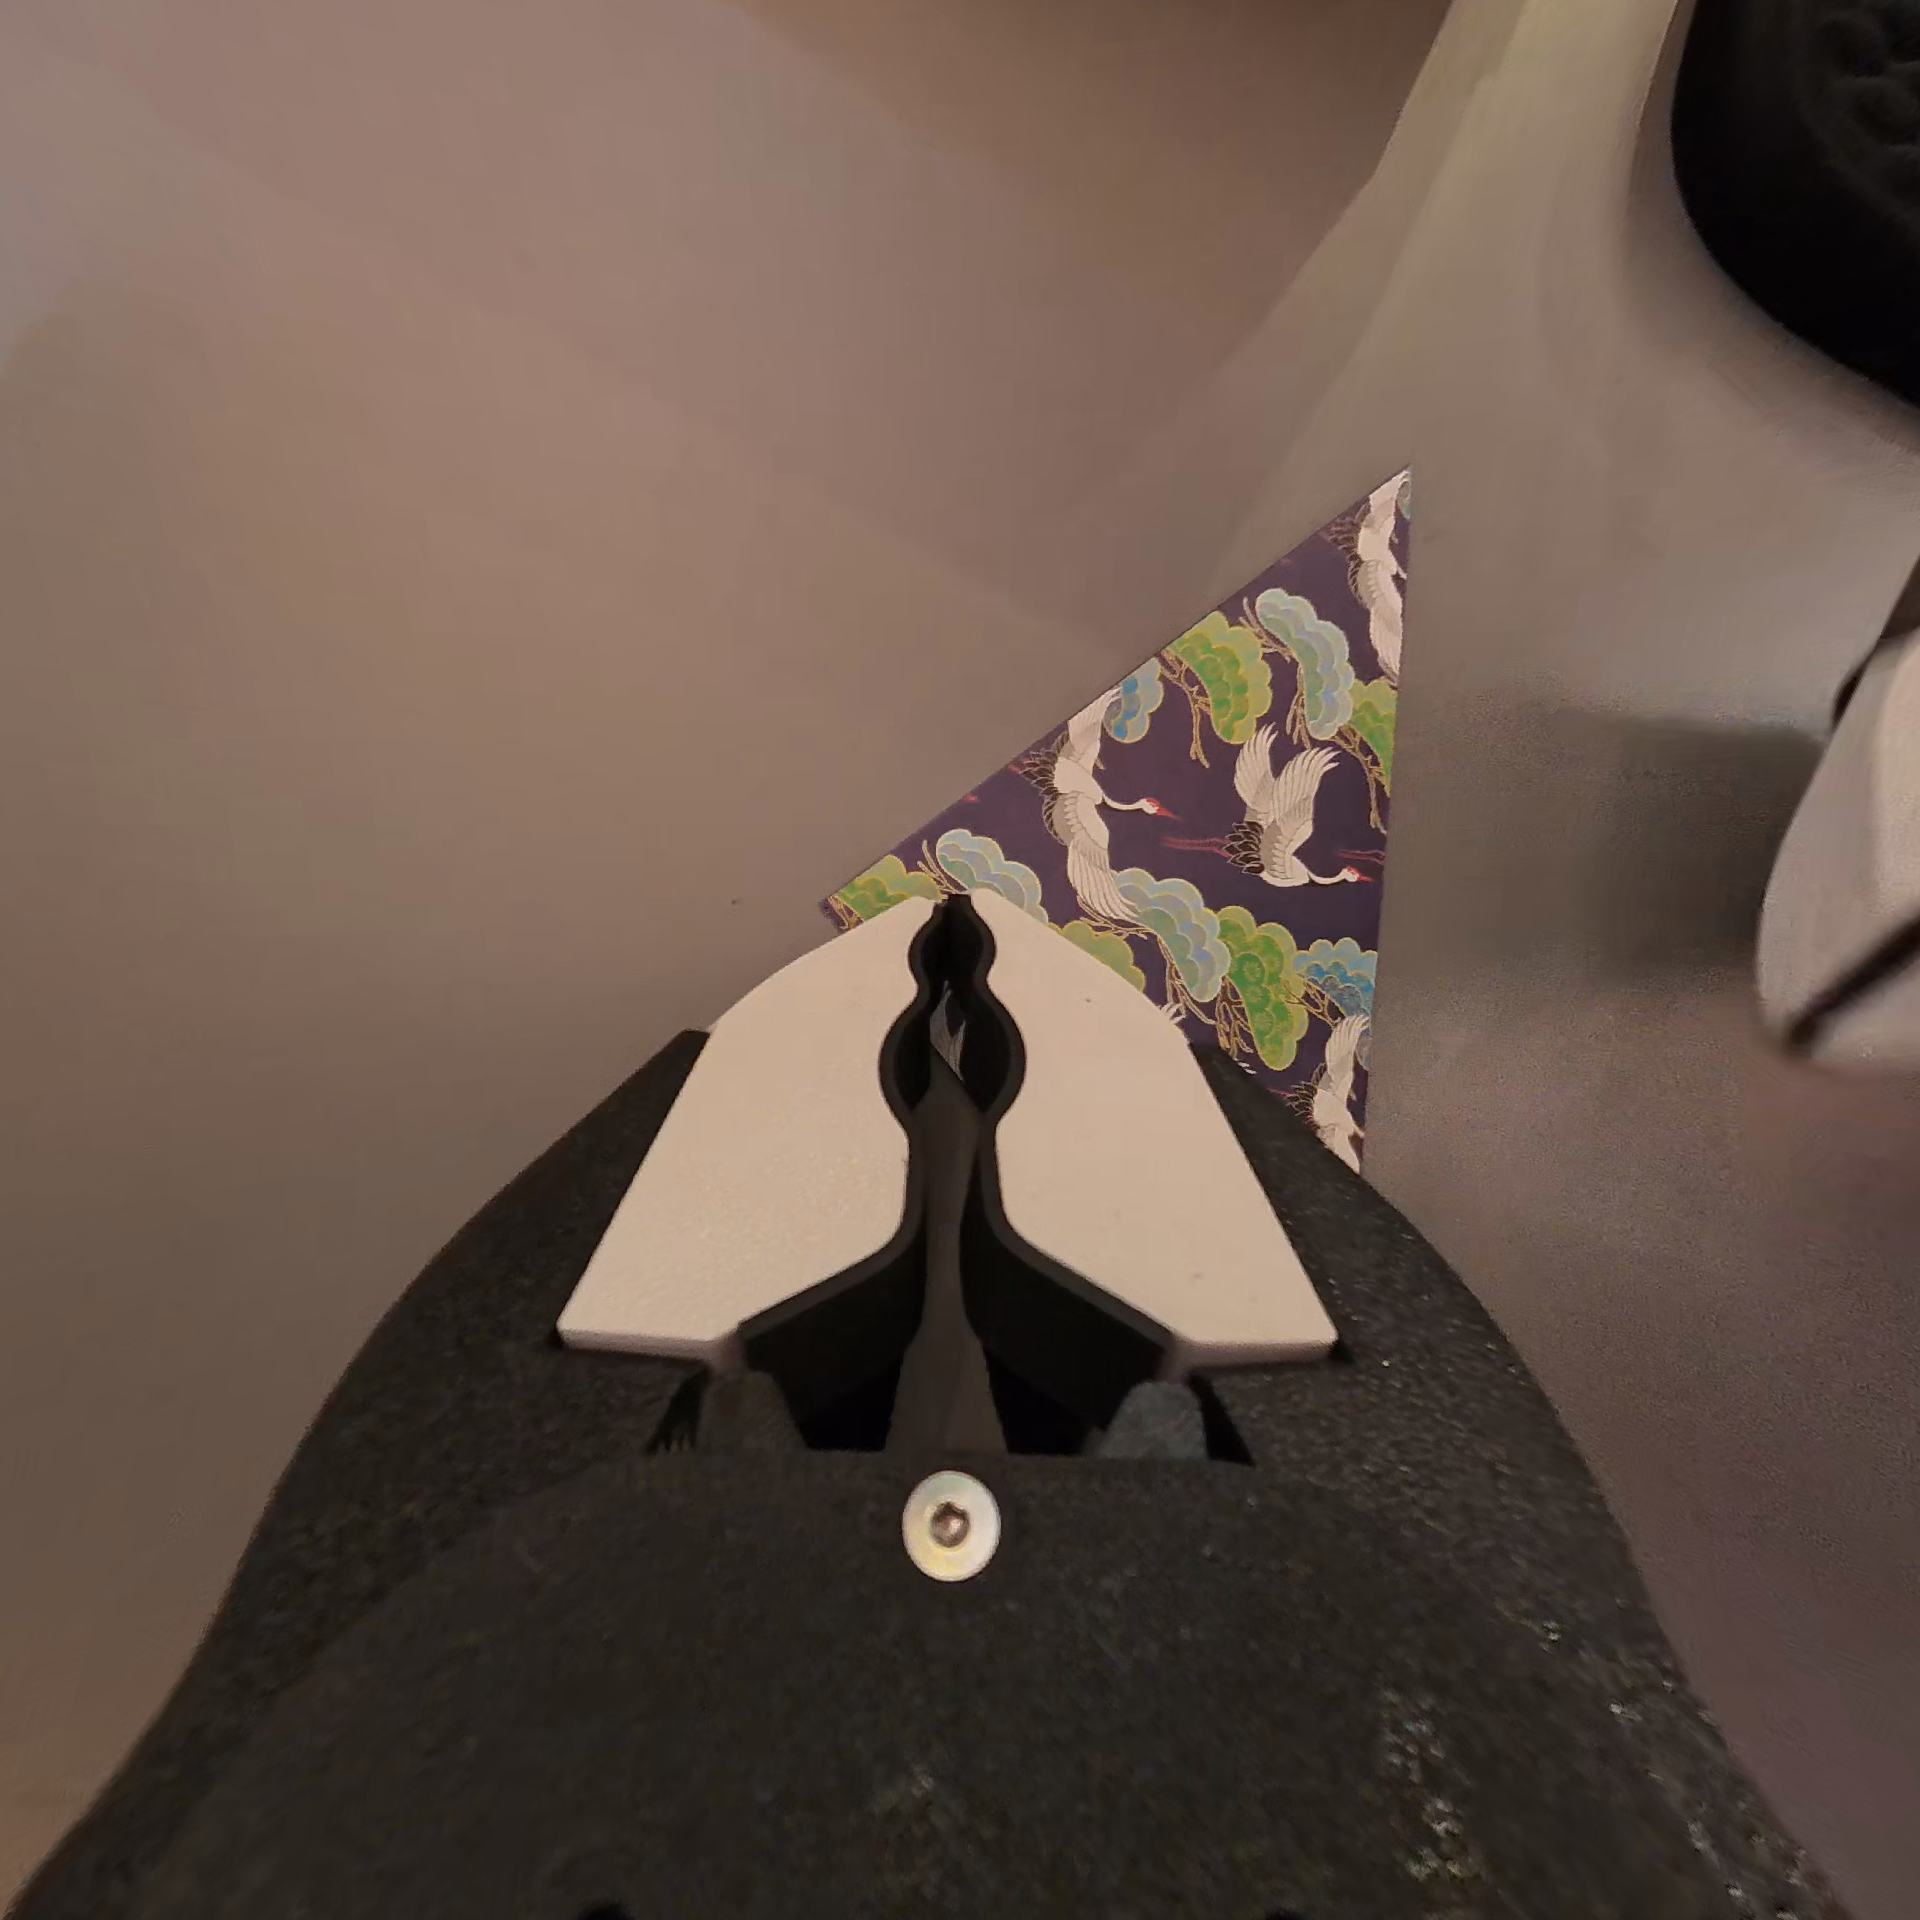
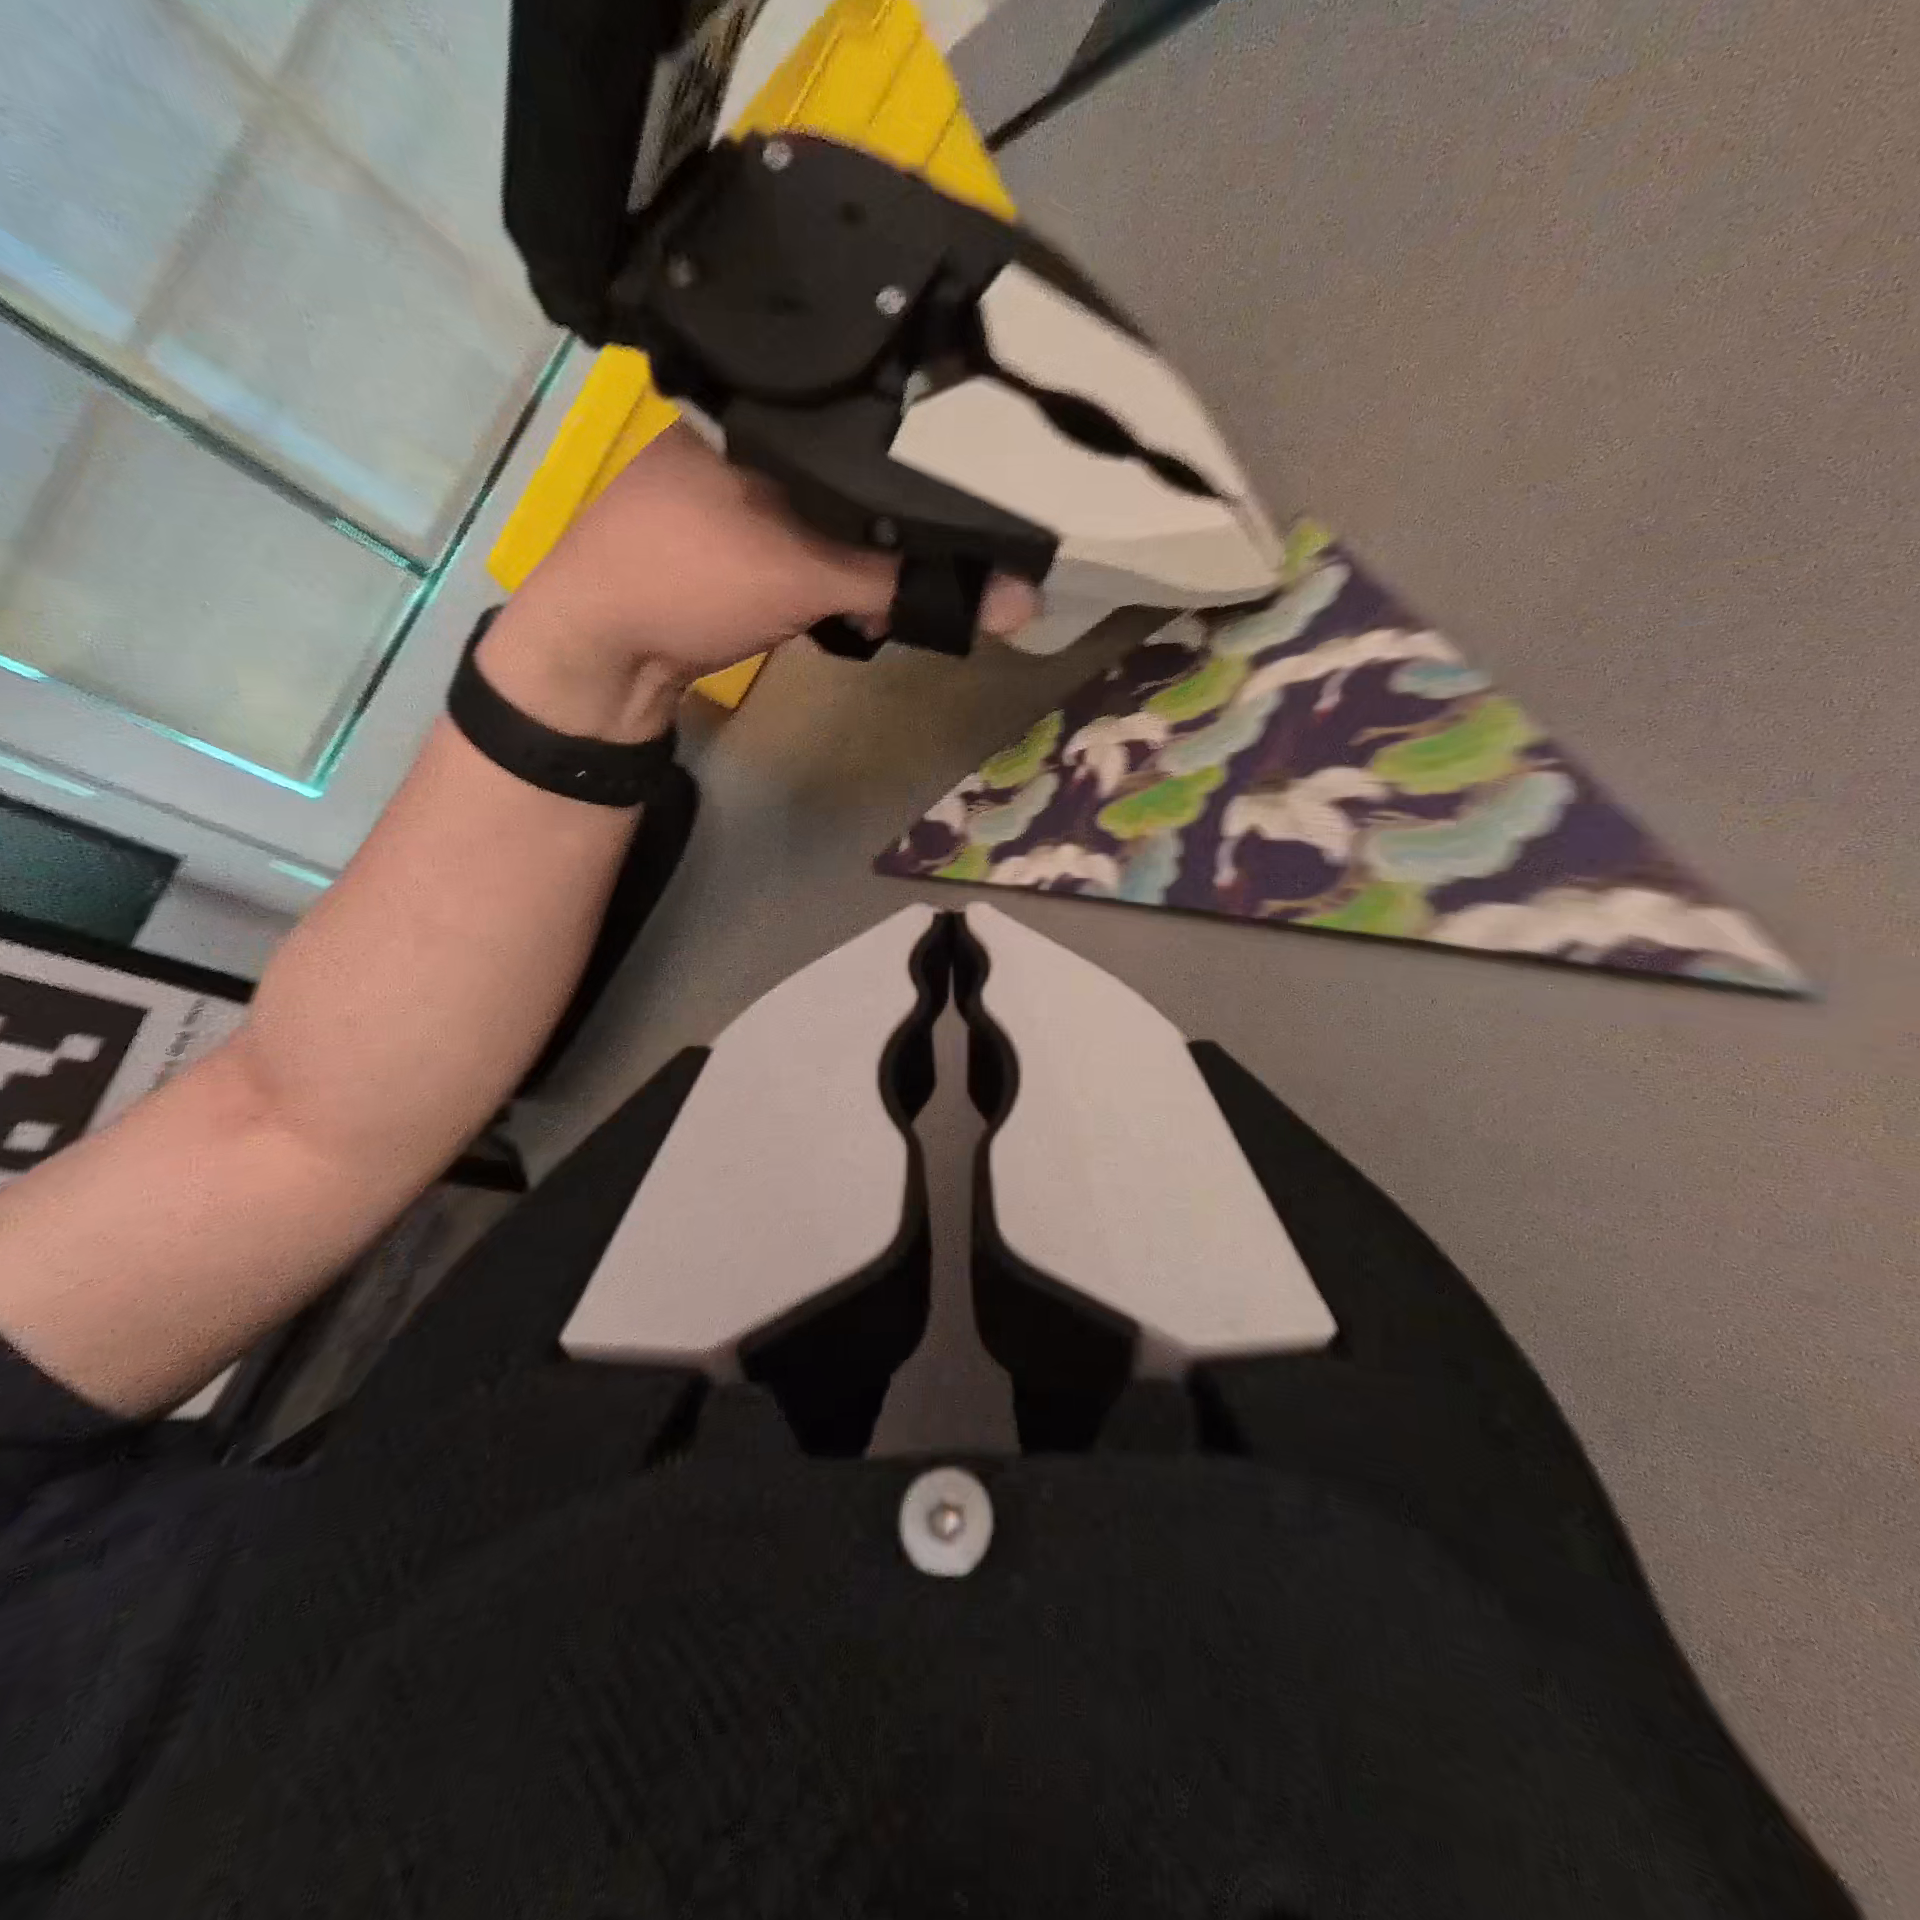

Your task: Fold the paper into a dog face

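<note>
The grey table [image 2: 1558, 312] was the biggest thing in both views, and on it lay the paper [image 2: 1351, 790], already folded into a triangle with its printed side up, purple with white cranes and green clouds. It rested flat, with one long edge facing the right gripper.

The left gripper [image 1: 954, 906] stood at one corner of the triangle. Its white fingers [image 1: 790, 1143] were closed together, and the tips pressed down on the corner of the paper or pinched it; from the pictures I could not tell which. In the right wrist view the same tool was seen from the side, held by a person's hand [image 2: 665, 582] with a black band [image 2: 551, 727] on the wrist.

The right gripper [image 2: 951, 914] was drawn together with nothing between its fingers, just beside the long edge of the triangle but apart from it.

The step in hand seemed to be the folding of a corner down to make an ear. To do it well, I judged that the left tool should keep the sheet fixed so it does not slide on the smooth table, while the right one slips under a free corner, lifts it low, and lays it over before pressing along the crease. Thin paper bends easily, so a light and slow grip would be safer.
</note>
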A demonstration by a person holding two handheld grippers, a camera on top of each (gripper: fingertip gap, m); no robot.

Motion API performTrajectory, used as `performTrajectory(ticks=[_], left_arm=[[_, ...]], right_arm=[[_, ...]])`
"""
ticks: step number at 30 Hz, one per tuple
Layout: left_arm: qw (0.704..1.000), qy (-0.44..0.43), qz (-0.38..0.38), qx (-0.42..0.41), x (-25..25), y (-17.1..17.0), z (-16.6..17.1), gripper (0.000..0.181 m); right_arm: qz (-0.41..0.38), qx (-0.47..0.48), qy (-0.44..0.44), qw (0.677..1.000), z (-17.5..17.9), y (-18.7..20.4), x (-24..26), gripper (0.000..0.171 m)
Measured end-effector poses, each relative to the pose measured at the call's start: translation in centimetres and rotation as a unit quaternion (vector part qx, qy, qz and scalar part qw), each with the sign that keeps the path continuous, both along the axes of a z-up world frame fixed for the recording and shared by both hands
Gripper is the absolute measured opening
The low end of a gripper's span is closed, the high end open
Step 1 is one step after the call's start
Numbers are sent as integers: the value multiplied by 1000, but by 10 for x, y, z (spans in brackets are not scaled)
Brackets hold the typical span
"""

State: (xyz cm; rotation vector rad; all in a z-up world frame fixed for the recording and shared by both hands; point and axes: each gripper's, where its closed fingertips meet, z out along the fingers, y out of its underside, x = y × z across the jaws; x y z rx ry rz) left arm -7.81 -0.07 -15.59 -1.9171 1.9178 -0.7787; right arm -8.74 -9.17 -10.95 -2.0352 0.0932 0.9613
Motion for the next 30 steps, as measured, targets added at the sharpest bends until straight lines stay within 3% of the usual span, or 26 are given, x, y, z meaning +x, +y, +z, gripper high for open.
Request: performTrajectory(ticks=[4,5,6,14,20,25,30], left_arm=[[998,35,30,30,-11,-3,-1,0],[997,41,49,38,-15,-4,-1,0],[996,42,72,43,-20,-5,-1,0],[980,19,198,-11,-69,-30,1,0],[970,-3,232,-76,-87,-76,2,0],[966,-66,215,-131,-75,-133,9,0],[976,-81,202,-10,-99,-132,25,0]], right_arm=[[1,-8,0,1000,-5,-22,24,1],[-2,-15,5,1000,-9,-24,24,27],[-3,-25,10,1000,-14,-27,23,37],[13,-55,-7,998,-21,-1,9,55],[62,-140,31,988,-24,54,-11,60],[198,-148,73,966,1,86,-70,45],[203,-40,-143,968,18,64,-30,46]])
